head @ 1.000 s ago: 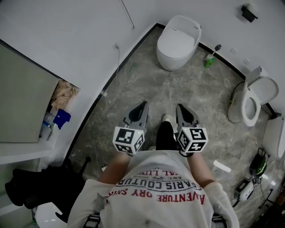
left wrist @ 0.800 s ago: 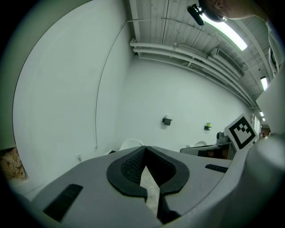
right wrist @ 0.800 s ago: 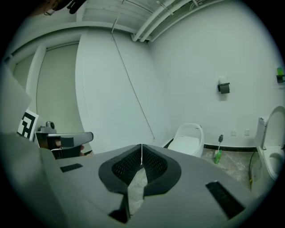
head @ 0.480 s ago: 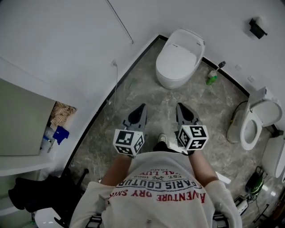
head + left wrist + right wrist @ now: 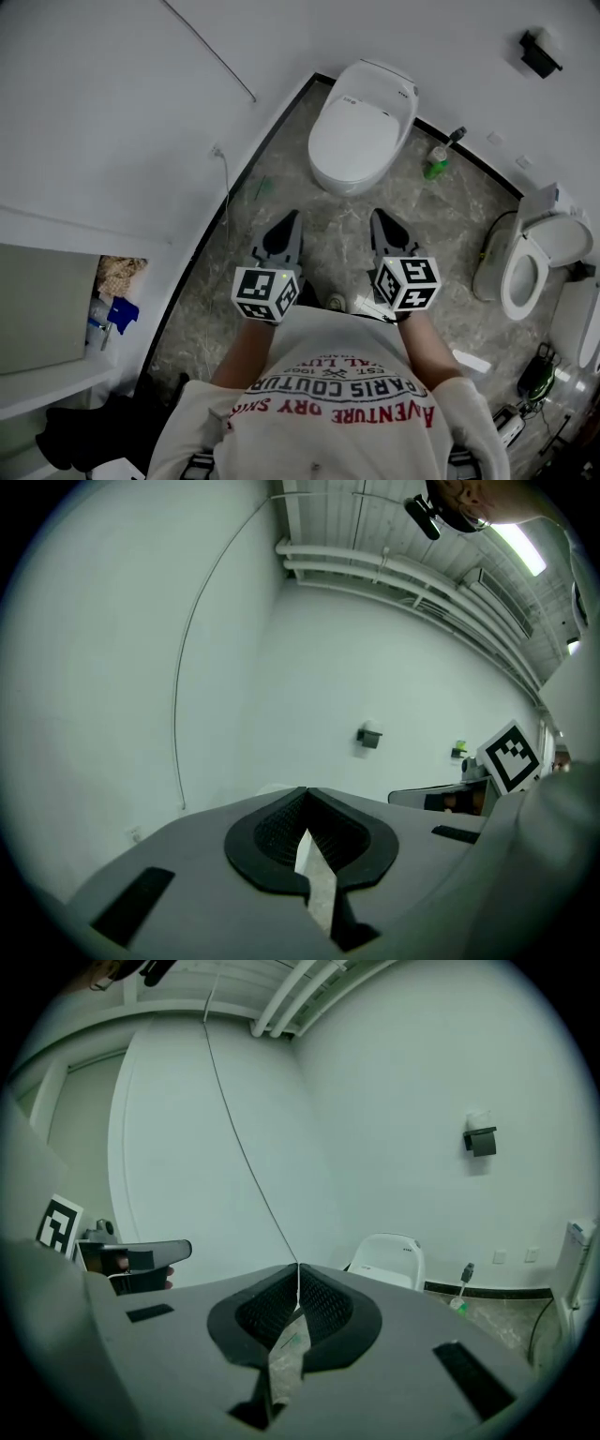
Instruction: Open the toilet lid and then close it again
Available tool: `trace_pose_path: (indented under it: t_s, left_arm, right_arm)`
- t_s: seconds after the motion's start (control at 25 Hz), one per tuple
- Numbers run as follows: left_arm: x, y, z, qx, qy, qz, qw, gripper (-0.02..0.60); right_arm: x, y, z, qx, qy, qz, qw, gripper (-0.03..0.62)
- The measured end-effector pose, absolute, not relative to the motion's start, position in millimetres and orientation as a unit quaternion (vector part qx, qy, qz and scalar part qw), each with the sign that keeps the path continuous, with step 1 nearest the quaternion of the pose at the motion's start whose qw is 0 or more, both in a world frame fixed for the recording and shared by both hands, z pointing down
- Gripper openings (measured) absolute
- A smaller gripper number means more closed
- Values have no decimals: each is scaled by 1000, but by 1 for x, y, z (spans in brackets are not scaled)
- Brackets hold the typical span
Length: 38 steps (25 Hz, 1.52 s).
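A white toilet (image 5: 361,117) with its lid (image 5: 354,131) down stands against the far wall, ahead of me on the grey marble floor. In the right gripper view the toilet (image 5: 386,1258) shows just right of the jaw tips. My left gripper (image 5: 289,225) and right gripper (image 5: 382,223) are held side by side at waist height, pointing at the toilet and well short of it. Both are shut and hold nothing. Seen from their own cameras, the left gripper (image 5: 305,794) and the right gripper (image 5: 298,1269) have their jaws pressed together.
A second toilet (image 5: 530,258) with its lid up stands at the right. A green bottle (image 5: 436,161) sits by the far wall, right of the first toilet. A cable (image 5: 223,178) hangs down the left wall. A dark holder (image 5: 537,52) is fixed to the far wall.
I have walked forward: the closed toilet has come nearer and slid down and left in the head view. Both grippers moved along with me, still shut.
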State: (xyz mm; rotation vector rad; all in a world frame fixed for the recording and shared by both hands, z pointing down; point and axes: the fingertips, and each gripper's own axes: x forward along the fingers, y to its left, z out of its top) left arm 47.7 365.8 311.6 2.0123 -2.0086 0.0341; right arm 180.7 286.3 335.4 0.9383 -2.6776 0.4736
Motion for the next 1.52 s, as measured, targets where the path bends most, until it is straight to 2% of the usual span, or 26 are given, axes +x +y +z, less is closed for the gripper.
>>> trace_pose_path:
  t_s: [0.32, 0.88, 1.12, 1.52]
  left_arm:
    - [-2, 250, 327, 746, -648, 23, 151, 8]
    - [-139, 49, 388, 833, -514, 81, 190, 8]
    - [-148, 0, 421, 855, -468, 98, 202, 8]
    - [-126, -18, 505, 868, -431, 109, 223, 8]
  right_arm:
    - [133, 199, 356, 369, -903, 173, 139, 16]
    - [-20, 42, 407, 447, -857, 219, 137, 17]
    - [-34, -3, 437, 484, -830, 245, 129, 17]
    - [-25, -27, 520, 483, -827, 227, 176, 17]
